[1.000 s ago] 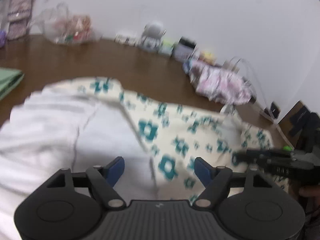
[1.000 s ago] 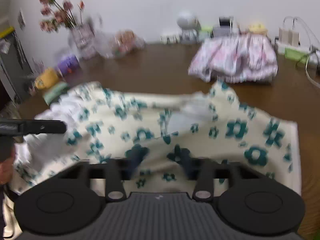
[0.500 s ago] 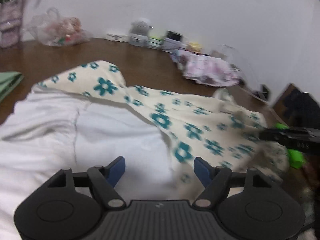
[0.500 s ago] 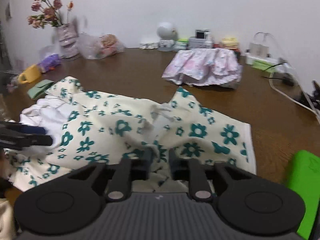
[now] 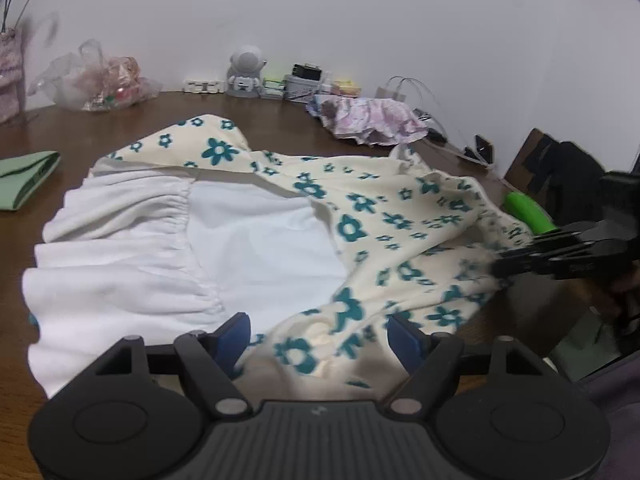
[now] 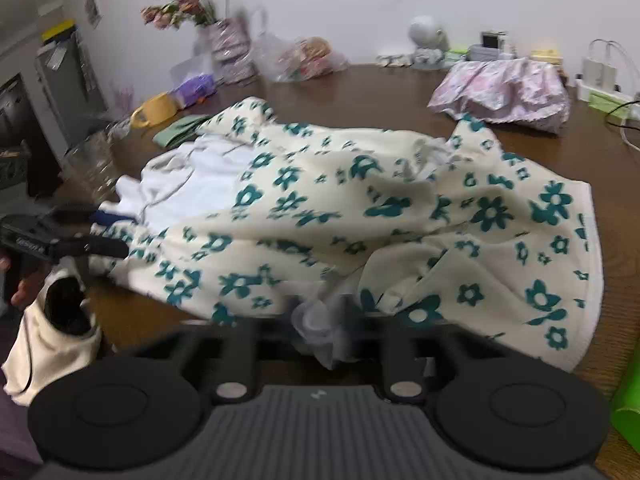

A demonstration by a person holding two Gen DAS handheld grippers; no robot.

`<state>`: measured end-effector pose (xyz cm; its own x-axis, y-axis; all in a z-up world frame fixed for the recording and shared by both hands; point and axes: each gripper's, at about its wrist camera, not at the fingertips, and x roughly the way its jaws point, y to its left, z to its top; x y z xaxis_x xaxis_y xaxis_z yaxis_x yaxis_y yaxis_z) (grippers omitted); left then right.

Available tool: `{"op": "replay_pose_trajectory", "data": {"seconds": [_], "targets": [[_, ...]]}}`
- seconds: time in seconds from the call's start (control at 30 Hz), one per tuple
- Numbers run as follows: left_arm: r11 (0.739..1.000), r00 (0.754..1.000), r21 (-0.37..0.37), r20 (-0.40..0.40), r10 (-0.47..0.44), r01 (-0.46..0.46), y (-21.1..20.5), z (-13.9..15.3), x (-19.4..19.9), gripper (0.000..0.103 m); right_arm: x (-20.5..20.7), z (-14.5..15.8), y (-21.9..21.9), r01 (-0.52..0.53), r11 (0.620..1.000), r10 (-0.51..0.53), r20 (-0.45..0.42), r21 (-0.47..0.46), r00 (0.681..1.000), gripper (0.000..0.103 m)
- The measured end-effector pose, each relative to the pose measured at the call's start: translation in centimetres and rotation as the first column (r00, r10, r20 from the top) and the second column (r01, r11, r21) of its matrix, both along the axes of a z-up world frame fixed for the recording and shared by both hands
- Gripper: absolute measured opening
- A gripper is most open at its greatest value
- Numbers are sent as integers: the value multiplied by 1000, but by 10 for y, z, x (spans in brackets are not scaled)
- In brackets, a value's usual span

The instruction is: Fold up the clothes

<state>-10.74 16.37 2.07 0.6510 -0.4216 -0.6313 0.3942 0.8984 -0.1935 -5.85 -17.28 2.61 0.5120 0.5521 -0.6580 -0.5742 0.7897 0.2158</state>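
The floral dress (image 6: pixel 400 208) lies spread across the brown counter (image 6: pixel 380 96), cream fabric with teal flowers, its white lining (image 5: pixel 256 240) turned up on the side nearer the left gripper. The left gripper (image 5: pixel 320 330) tilts down over the near hem; its blue pads (image 5: pixel 234 330) stand wide apart, and the flowered hem bunches up in the gap between them without being pressed from either side. In the right wrist view that same gripper reaches in from the left edge at the dress's near corner, a hand (image 6: pixel 20 280) wrapped round its handle below.

Over to the right gripper (image 6: pixel 320 312): it too is angled down at the near edge of the dress, jaws closing, and a fold of pale cloth is caught between the blurred fingers. From the left wrist view it comes in level from the right edge, its tip buried in the flowered fabric, which rises a little toward it.

Behind the dress sits a crumpled pink garment (image 6: pixel 504 88), well apart from it. A folded green cloth (image 5: pixel 24 176) lies off to the left, a vase of flowers (image 6: pixel 224 40) and a clear bag (image 5: pixel 96 80) stand near the wall, and a bright green object (image 5: pixel 528 210) shows by the counter's right edge.
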Motion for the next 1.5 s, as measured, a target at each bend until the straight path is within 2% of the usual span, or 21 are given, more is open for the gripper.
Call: {"op": "replay_pose_trajectory", "data": {"seconds": [0.17, 0.27, 0.37, 0.43, 0.47, 0.53, 0.6, 0.63, 0.7, 0.77, 0.8, 0.9, 0.97, 1.07, 1.1, 1.17, 1.2, 1.23, 1.27, 1.33, 1.5], "targets": [[1000, 1000, 24, 21, -6, 5, 3, -1, -1, 73, -24, 11, -12, 5, 999, -7, -22, -52, 1000, 2], [999, 1000, 37, 26, -11, 10, 2, 0, -1, 73, -33, 8, -11, -1, 994, -3, -37, -107, 999, 4], [998, 999, 52, 30, -22, 21, -2, 3, -3, 73, -42, 23, -15, 53, 997, -50, 58, -51, 997, 19], [997, 999, 60, 29, -42, 41, -6, 2, -4, 73, -42, 32, -18, 116, 993, -112, 140, -17, 984, 58], [996, 998, 68, 28, -55, 53, -8, 2, -6, 73, -39, 34, -17, 159, 987, -152, 181, -24, 972, 63], [992, 996, 97, 45, -83, 79, -11, 0, -11, 73, -29, 26, -8, 191, 979, -174, 199, -73, 965, 64], [989, 993, 106, 55, -105, 98, -11, 0, -17, 73, -24, 14, 3, 177, 978, -156, 176, -107, 972, 62], [988, 992, 108, 59, -115, 108, -9, -1, -19, 73, -23, 9, 6, 160, 981, -142, 161, -106, 977, 53], [986, 991, 122, 61, -118, 110, -7, -1, -23, 74, -25, 5, 5, 150, 984, -135, 147, -96, 980, 43], [982, 989, 137, 57, -135, 126, -7, 0, -26, 74, -33, 11, 0, 145, 986, -130, 175, -78, 976, 44], [980, 987, 142, 58, -151, 141, -8, 1, -29, 74, -39, 13, -2, 92, 994, -79, 187, -64, 979, 44], [973, 983, 164, 66, -174, 161, -10, 1, -31, 72, -58, 19, -6, -118, 993, 122, 217, -31, 969, 56], [969, 980, 184, 79, -184, 167, -11, -1, -31, 63, -61, 13, -1, -180, 982, 188, 206, -59, 960, 57], [956, 965, 196, 103, -242, 219, -8, -2, -30, 33, -51, -2, 3, -161, 982, 177, 191, -95, 965, 55], [949, 959, 197, 95, -268, 246, -8, 0, -28, 20, -47, -5, 2, -156, 983, 171, 190, -93, 967, 51], [935, 946, 212, 93, -311, 286, -7, 3, -25, 16, -41, -10, -1, -148, 985, 162, 196, -89, 967, 42], [927, 940, 227, 101, -326, 297, -8, 5, -25, 11, -39, -12, -3, -150, 985, 165, 204, -86, 965, 32], [921, 936, 245, 105, -336, 304, -8, 7, -23, 9, -37, -9, -8, -162, 985, 171, 193, -60, 966, 14], [917, 933, 259, 110, -342, 305, -7, 11, -22, 9, -35, -4, -14, -180, 984, 181, 172, -20, 968, 5], [909, 924, 276, 136, -358, 312, -4, 23, -25, 8, -31, 6, -27, -211, 976, 202, 131, 61, 971, 5], [891, 890, 265, 177, -421, 369, 5, 35, -34, 8, -34, 37, -49, -245, 956, 222, 149, 161, 964, 5]]}}
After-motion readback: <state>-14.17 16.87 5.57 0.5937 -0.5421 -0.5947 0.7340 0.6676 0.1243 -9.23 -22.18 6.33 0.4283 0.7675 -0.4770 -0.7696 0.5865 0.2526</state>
